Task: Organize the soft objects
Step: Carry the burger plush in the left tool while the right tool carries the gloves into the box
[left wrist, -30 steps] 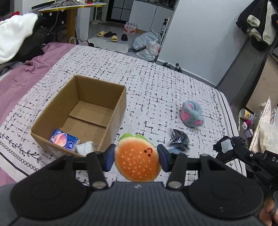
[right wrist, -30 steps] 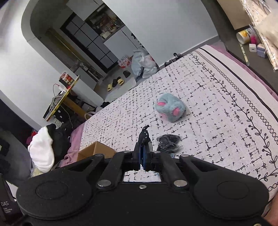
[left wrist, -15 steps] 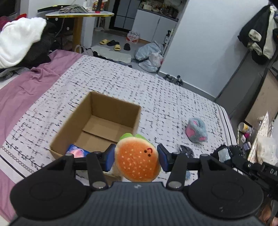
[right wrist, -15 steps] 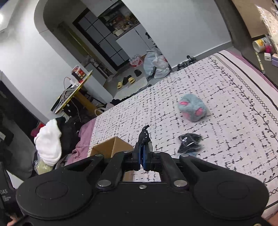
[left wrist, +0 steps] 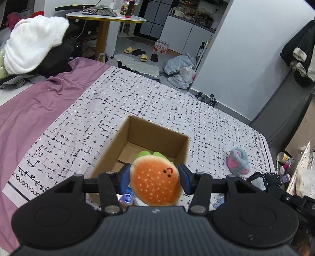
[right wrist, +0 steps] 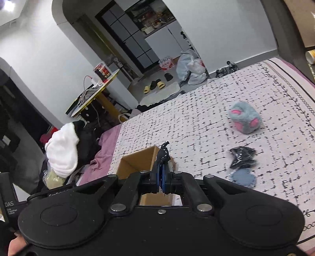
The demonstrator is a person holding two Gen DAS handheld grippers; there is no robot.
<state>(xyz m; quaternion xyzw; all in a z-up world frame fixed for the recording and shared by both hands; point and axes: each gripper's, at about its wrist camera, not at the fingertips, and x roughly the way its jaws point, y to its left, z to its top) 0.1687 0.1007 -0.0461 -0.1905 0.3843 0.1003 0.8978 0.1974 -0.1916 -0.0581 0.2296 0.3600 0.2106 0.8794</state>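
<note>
My left gripper [left wrist: 154, 180] is shut on a burger plush [left wrist: 155, 184] and holds it above the near edge of an open cardboard box [left wrist: 126, 135] on the bed. A blue packet [left wrist: 127, 197] shows in the box below the plush. My right gripper [right wrist: 163, 182] is shut on a thin black fabric item [right wrist: 163, 152], held near the box [right wrist: 135, 163]. A grey-and-pink plush cube [right wrist: 245, 118] and a black bundle [right wrist: 243, 157] lie on the bedspread; the cube also shows in the left wrist view [left wrist: 237, 161].
The bed has a white black-patterned cover [left wrist: 118, 110] and a purple sheet [left wrist: 29, 110] at left. A pile of white and dark clothes [left wrist: 33, 51] lies beyond it. A round table [left wrist: 106, 17], slippers and bags are on the floor past the bed.
My left gripper has carried the burger plush from beside the box to above its near edge. My right gripper has swung left, towards the box, still shut on the black item.
</note>
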